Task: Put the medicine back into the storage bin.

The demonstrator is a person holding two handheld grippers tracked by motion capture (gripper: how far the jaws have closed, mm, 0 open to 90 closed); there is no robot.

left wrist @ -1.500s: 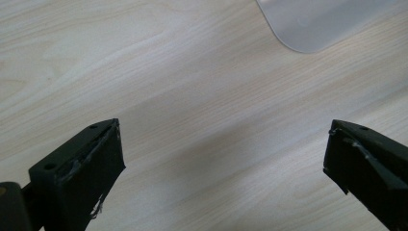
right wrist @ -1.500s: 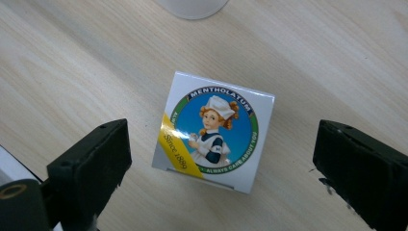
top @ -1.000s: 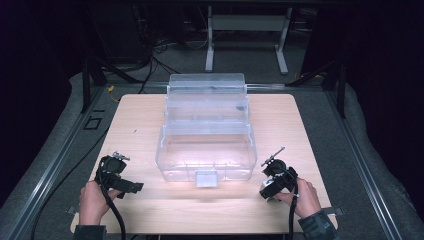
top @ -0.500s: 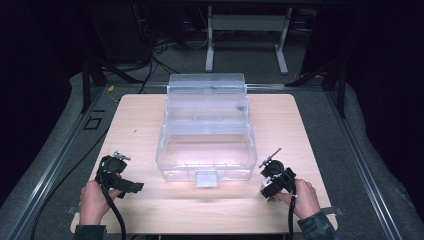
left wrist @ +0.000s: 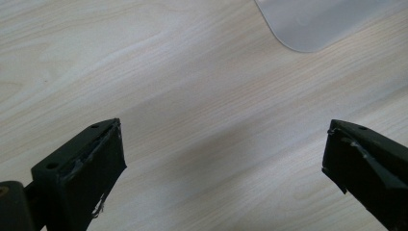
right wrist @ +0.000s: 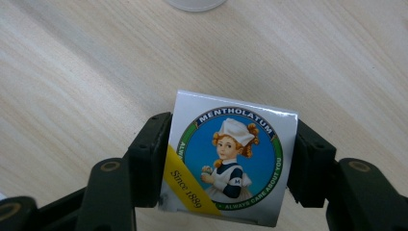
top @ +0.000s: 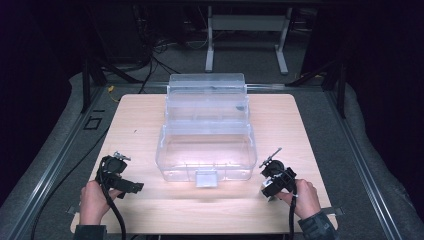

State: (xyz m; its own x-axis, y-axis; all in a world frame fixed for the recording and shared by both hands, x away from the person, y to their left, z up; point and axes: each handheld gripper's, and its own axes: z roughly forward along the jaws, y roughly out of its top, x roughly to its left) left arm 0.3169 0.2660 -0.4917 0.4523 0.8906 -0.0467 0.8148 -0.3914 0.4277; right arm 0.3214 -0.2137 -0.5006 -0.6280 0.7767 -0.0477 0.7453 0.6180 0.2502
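Mentholatum box (right wrist: 230, 161): clamped between the right gripper (right wrist: 231, 163) jaws, which have just been closing, low over the wooden table (top: 150, 125), near the clear plastic case (top: 206, 150). Left gripper (left wrist: 221, 163): jaws wide apart, nothing between.

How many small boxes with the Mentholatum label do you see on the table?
1. The Mentholatum box sits between the jaws of the right gripper, near the table's front right edge. More may be hidden inside the clear plastic organizer; I cannot tell.
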